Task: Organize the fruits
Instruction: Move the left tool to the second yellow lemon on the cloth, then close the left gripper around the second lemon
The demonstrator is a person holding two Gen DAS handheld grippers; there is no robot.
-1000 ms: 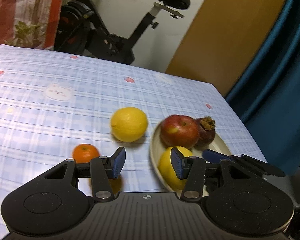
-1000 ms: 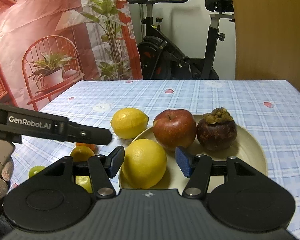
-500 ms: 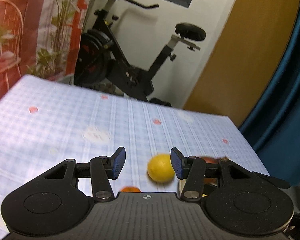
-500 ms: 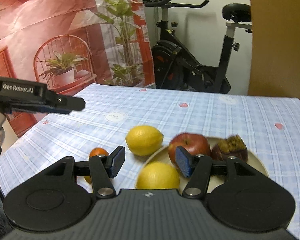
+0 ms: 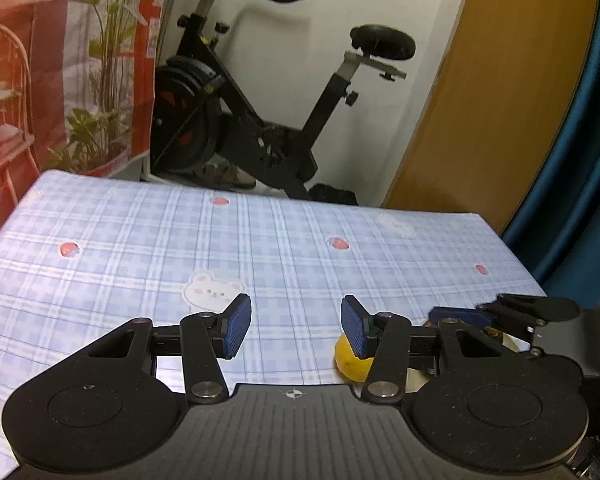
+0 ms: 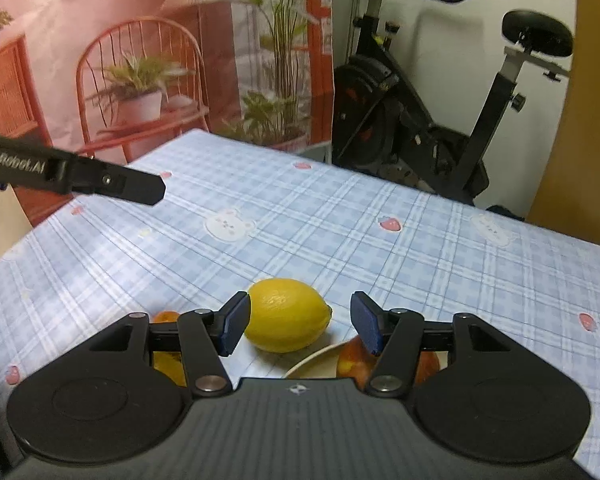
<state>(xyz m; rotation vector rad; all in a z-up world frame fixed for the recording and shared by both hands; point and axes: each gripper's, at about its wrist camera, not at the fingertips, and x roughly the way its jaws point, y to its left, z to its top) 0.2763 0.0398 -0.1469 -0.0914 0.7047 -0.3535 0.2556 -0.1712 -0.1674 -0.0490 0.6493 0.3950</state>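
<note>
The right gripper (image 6: 299,322), its blue-padded jaws parted and grasping nothing, hangs above the blue checked cloth worktop (image 6: 340,232). Just beyond its tips lies a smooth oval yellow lemon (image 6: 287,314). Under its right finger a cream round plate (image 6: 314,362) holds a glossy red apple (image 6: 354,364). The left gripper (image 5: 296,325) is likewise released, empty. A small orange tangerine (image 6: 166,317) sits behind the right gripper's left finger.

Yellow lemon (image 6: 286,314) on cloth beside plate (image 6: 318,362)
</note>
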